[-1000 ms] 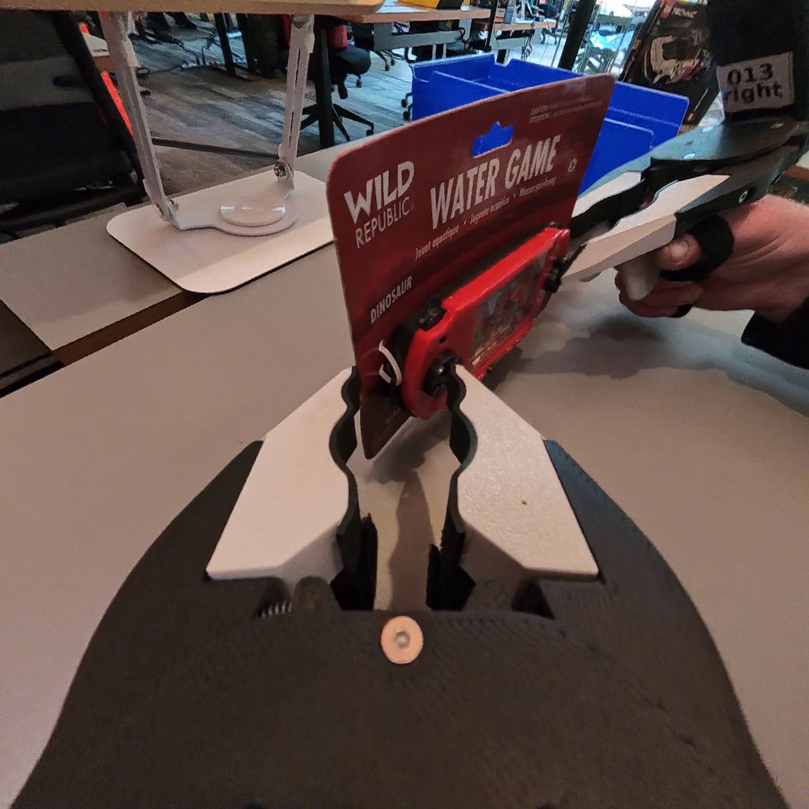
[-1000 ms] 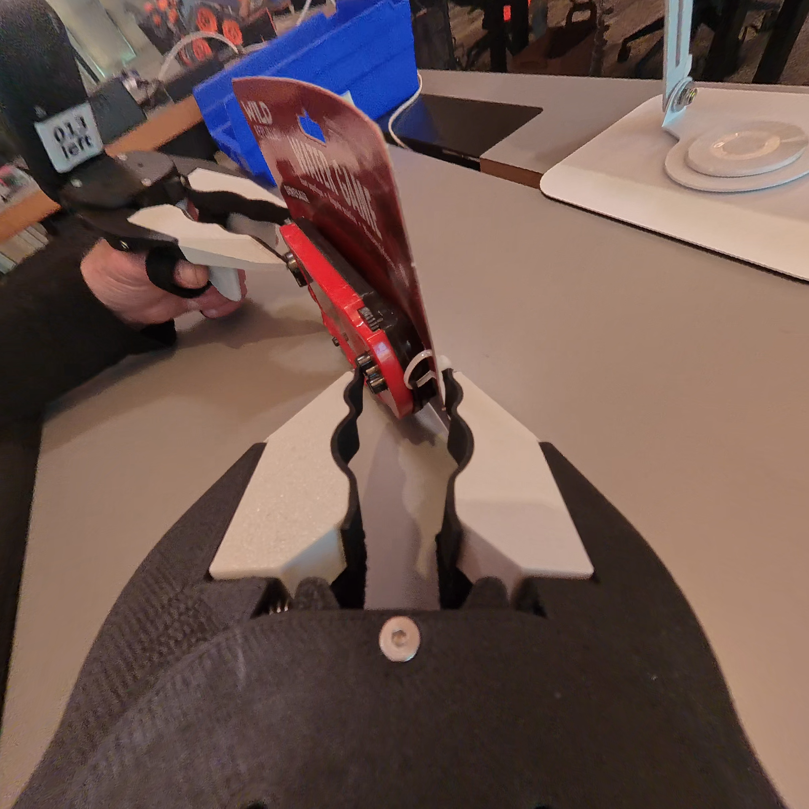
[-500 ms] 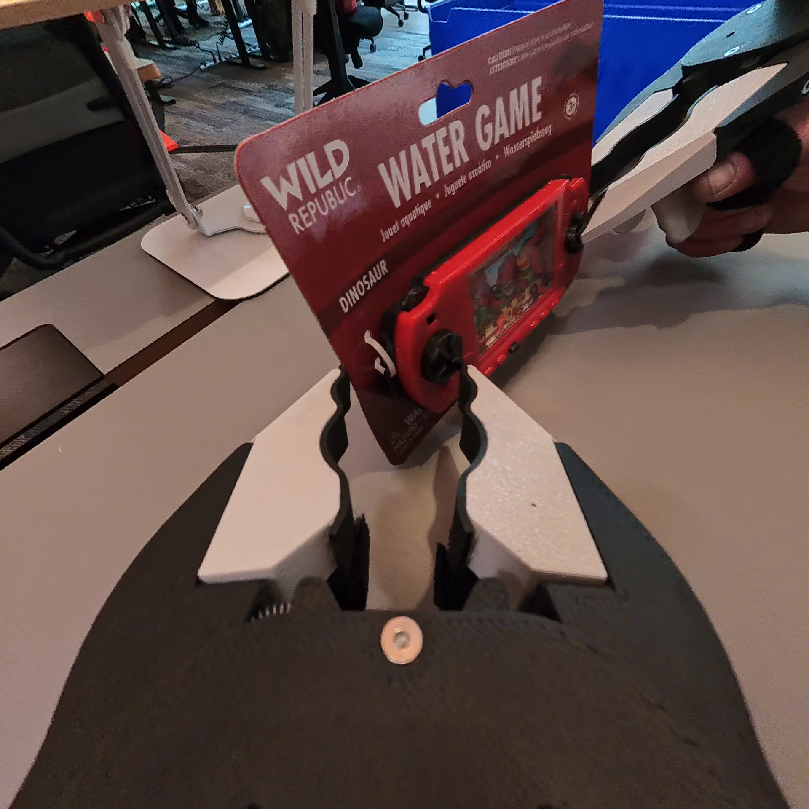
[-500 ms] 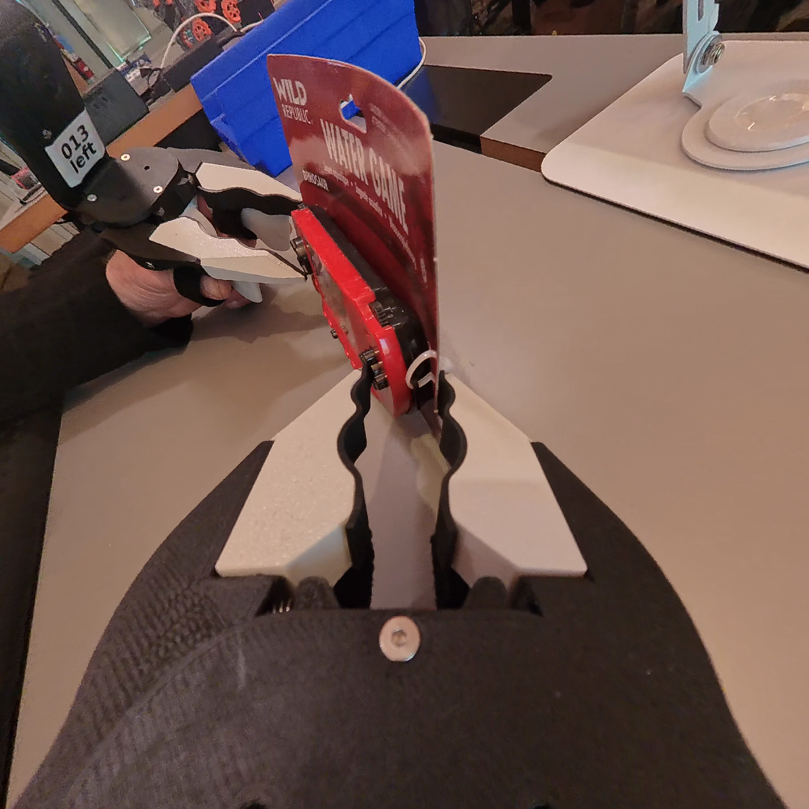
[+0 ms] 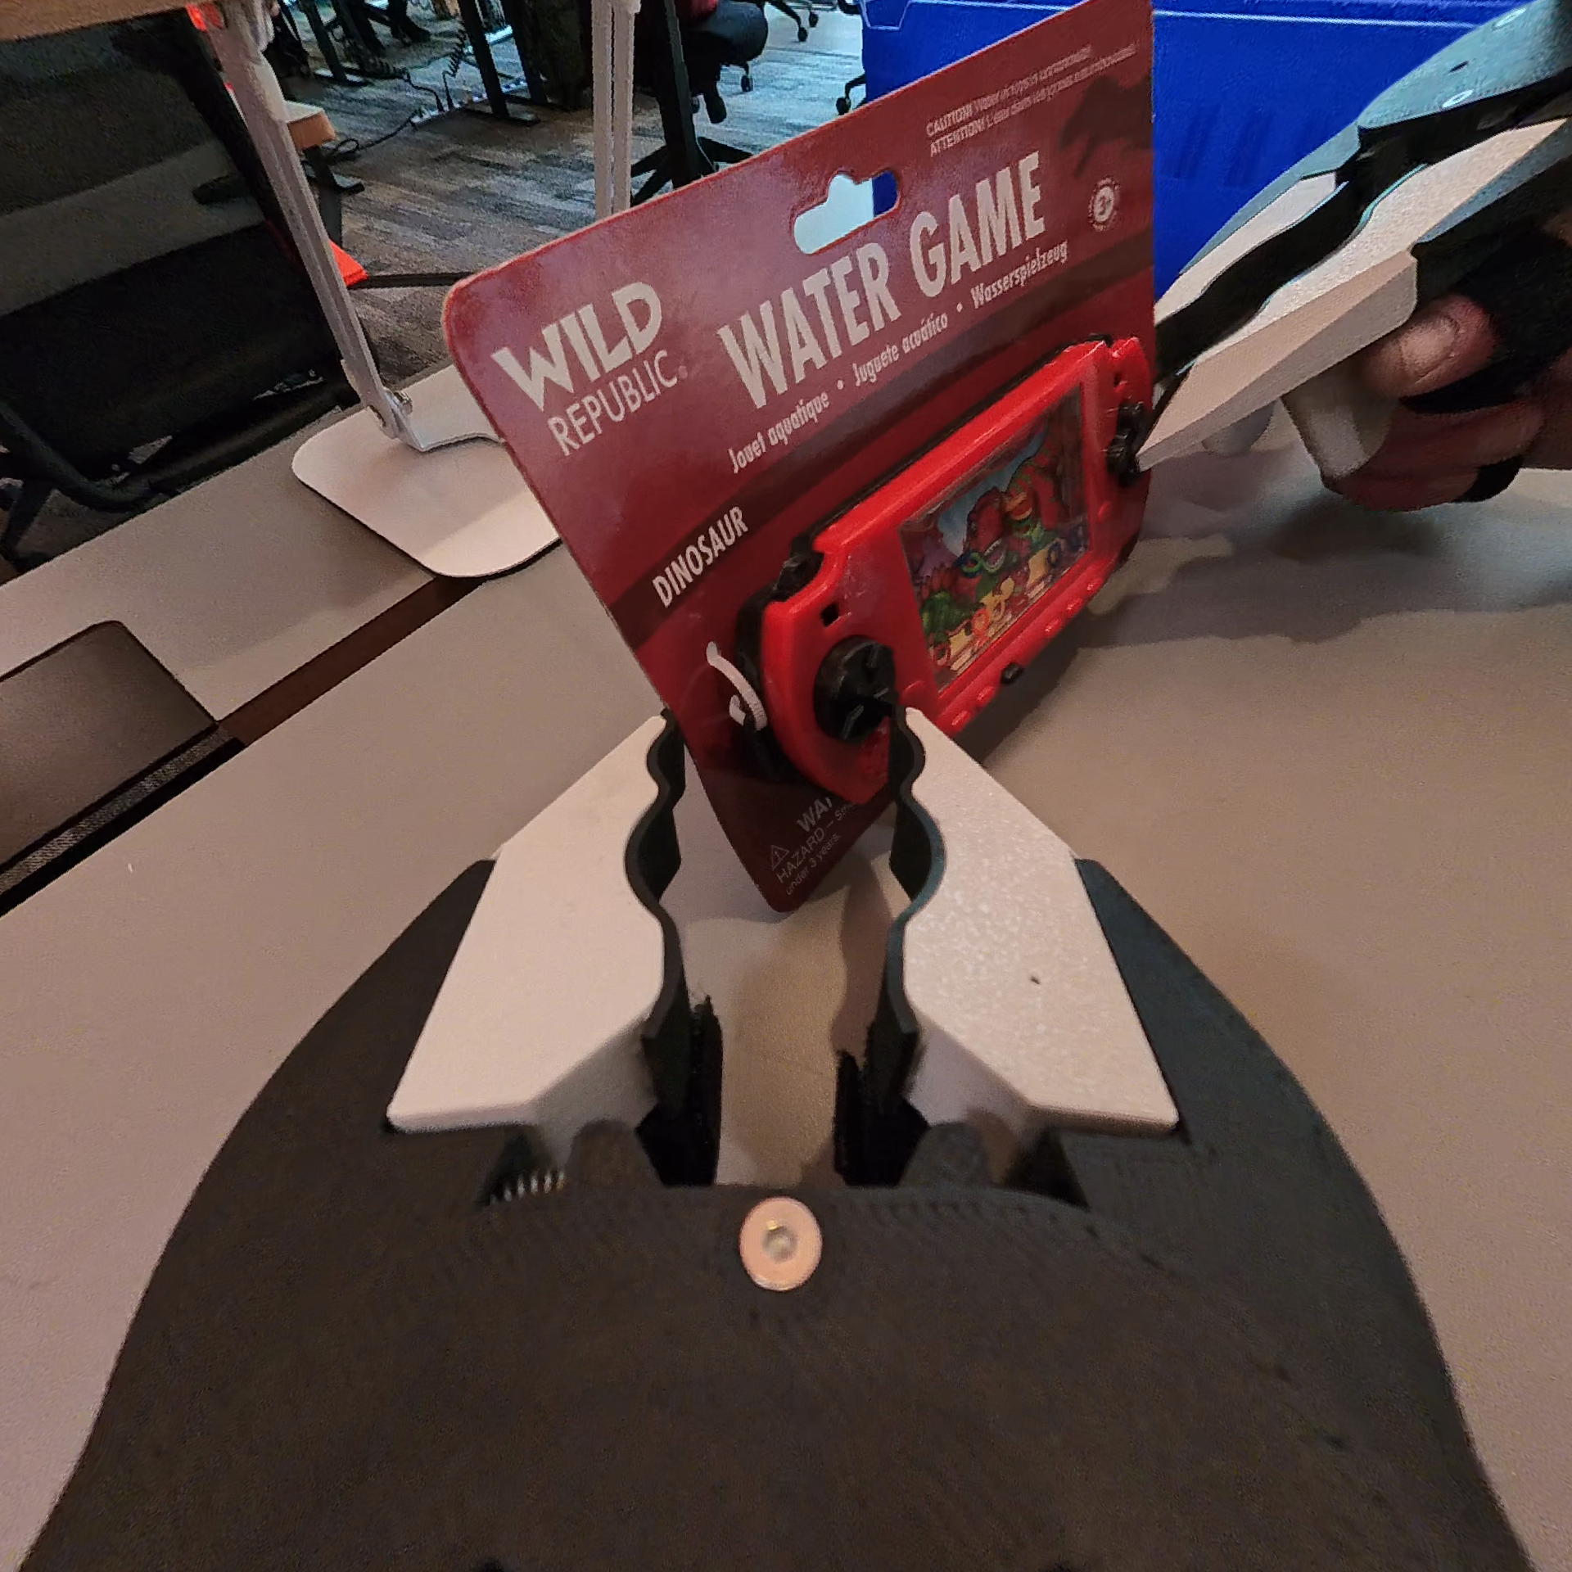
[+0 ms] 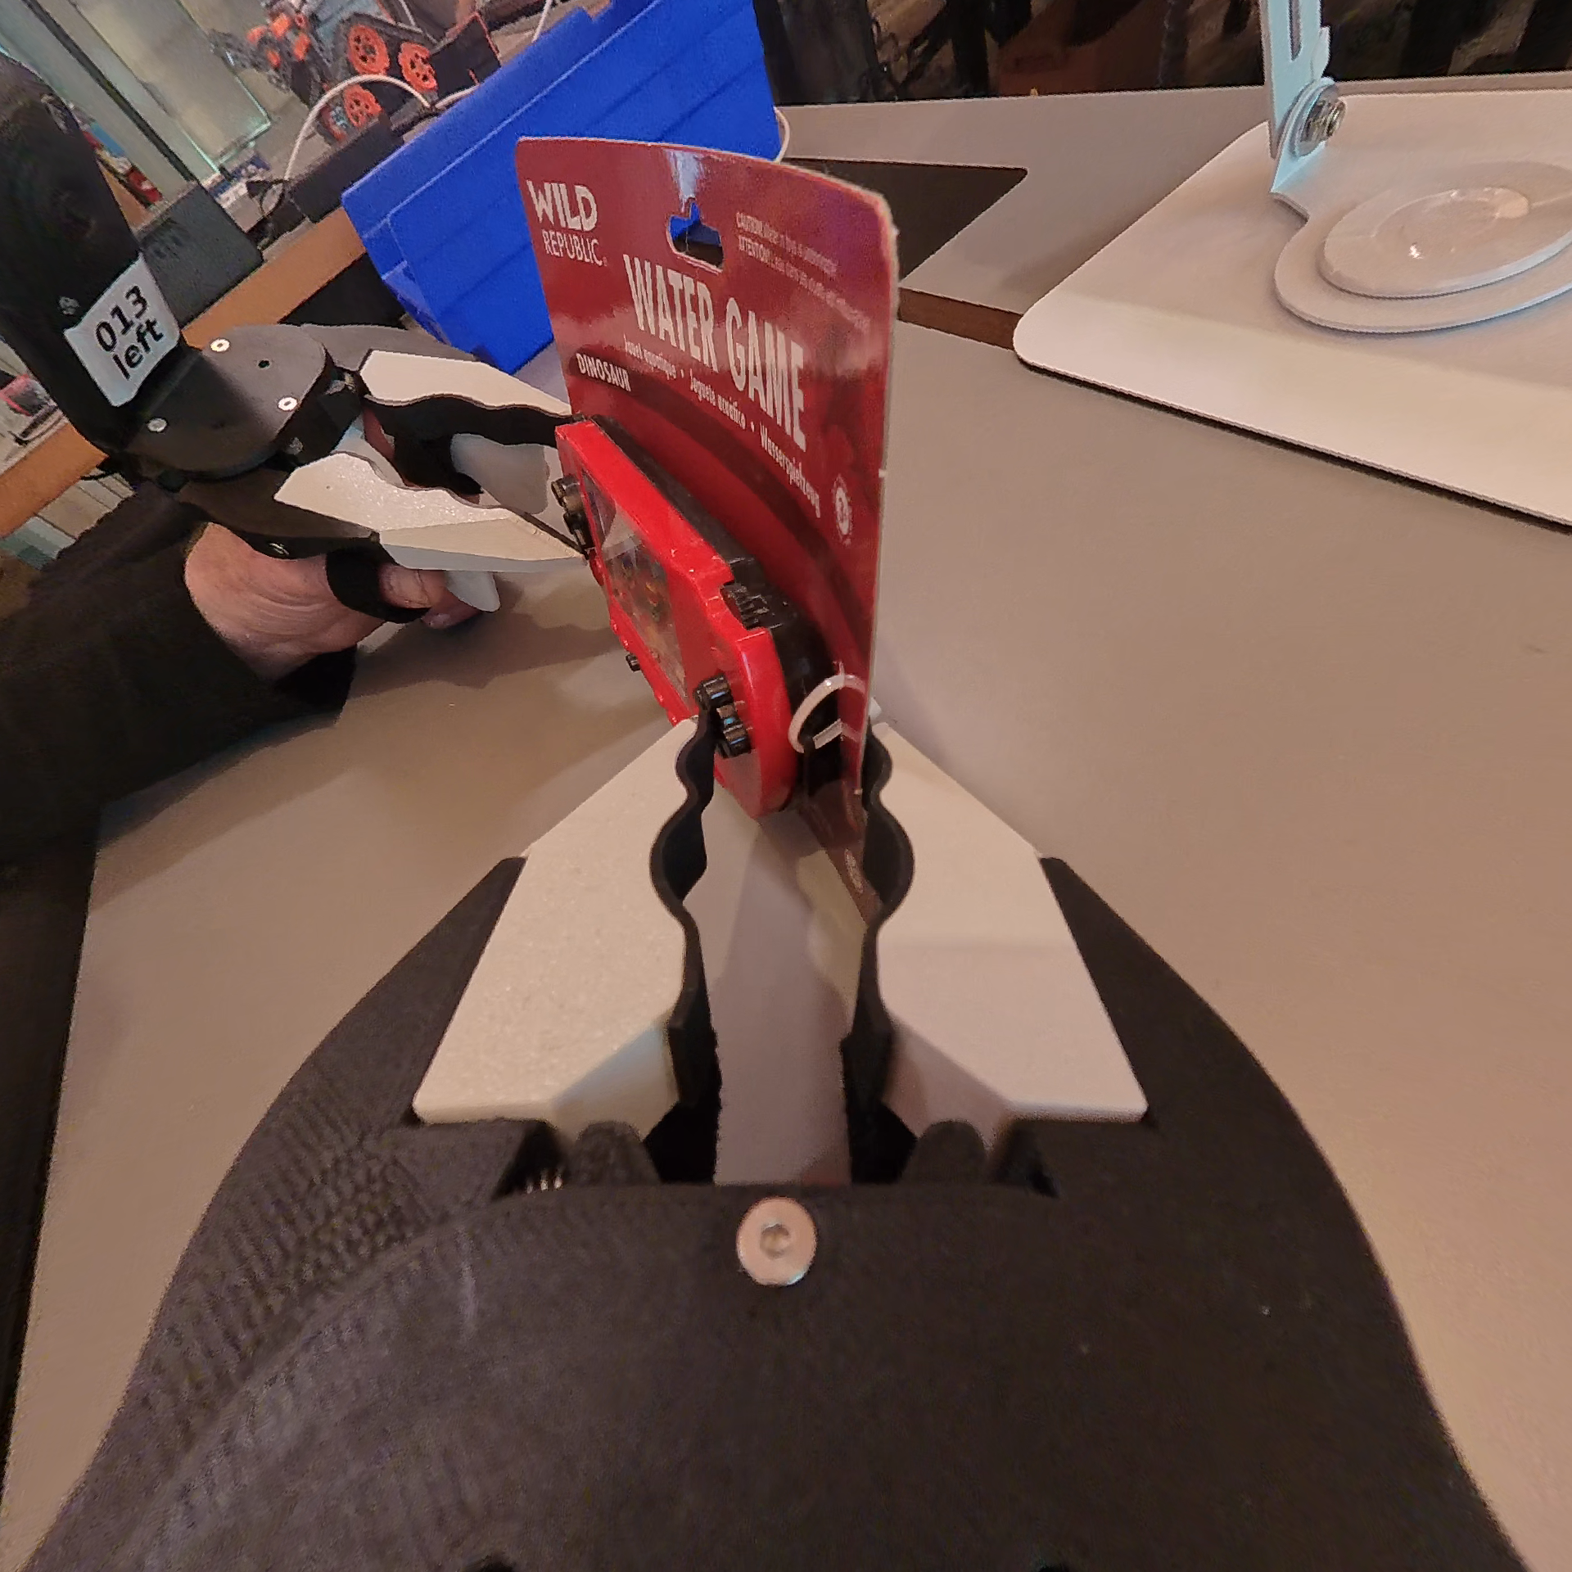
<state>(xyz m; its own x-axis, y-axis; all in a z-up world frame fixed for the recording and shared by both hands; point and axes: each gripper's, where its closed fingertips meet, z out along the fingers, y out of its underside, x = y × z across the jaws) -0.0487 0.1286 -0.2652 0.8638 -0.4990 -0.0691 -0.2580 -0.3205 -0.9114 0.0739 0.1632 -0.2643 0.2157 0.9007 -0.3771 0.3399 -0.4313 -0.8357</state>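
Above the grey table (image 5: 255, 978), a red toy game on its card (image 5: 978, 561) is held upright btwn both claws. Left gripper (image 5: 787, 740) is clamped on one end of toy + card; right gripper (image 6: 778, 748) is clamped on the other end. Blue bin (image 6: 510, 221) and white stand base (image 6: 1276, 340) sit behind. Risk, as I judge it: grips are only at the tips, so uneven pull could bend the card or let the toy slip out.
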